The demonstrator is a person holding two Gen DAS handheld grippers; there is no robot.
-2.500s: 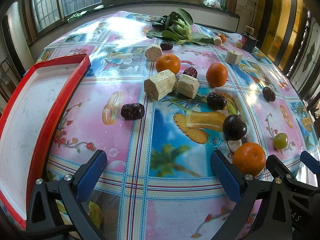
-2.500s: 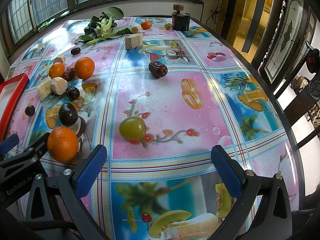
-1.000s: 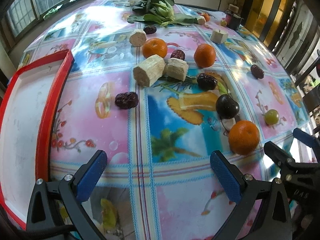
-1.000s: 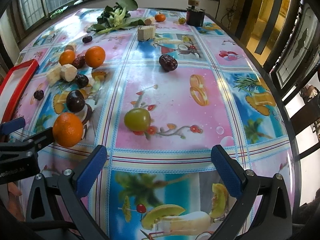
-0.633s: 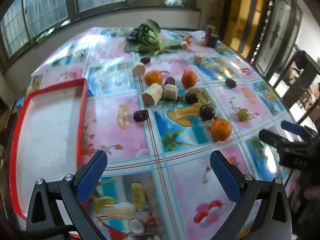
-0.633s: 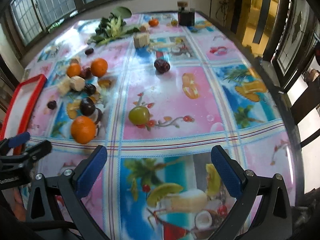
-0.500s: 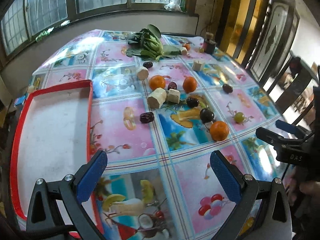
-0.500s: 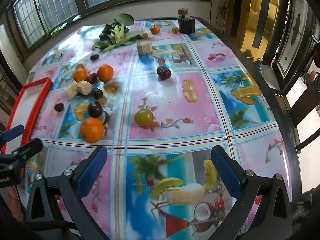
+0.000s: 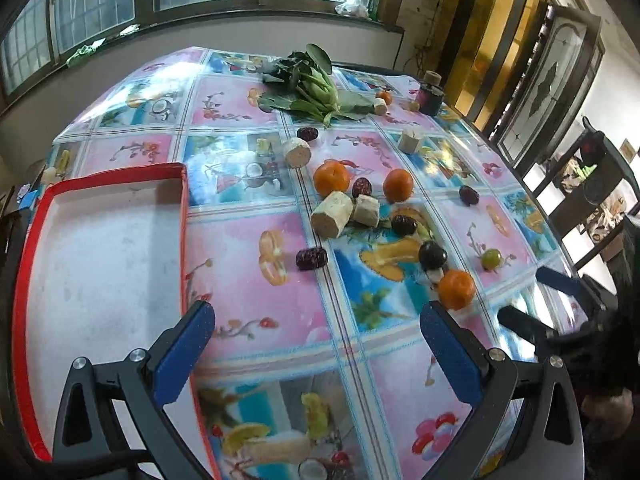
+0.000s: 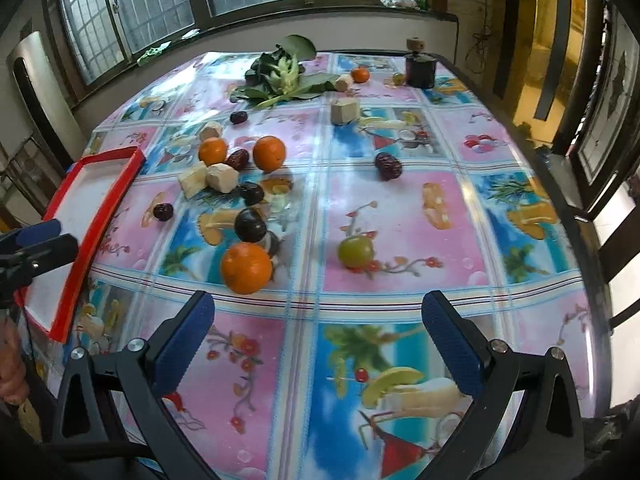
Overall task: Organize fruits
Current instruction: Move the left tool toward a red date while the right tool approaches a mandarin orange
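Both wrist cams look down across the table (image 9: 256,304) from above its near edge, prob. sharing the fruit cluster.

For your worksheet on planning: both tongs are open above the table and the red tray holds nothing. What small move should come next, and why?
Probably lower the right tongs onto the nearest orange. It lies just ahead of them, clear of the plum, and the red tray holds no fruit yet.

Red-rimmed white tray (image 9: 182,216); pink-blue fruit-print tablecloth (image 10: 400,200); orange tangerine (image 10: 246,268).
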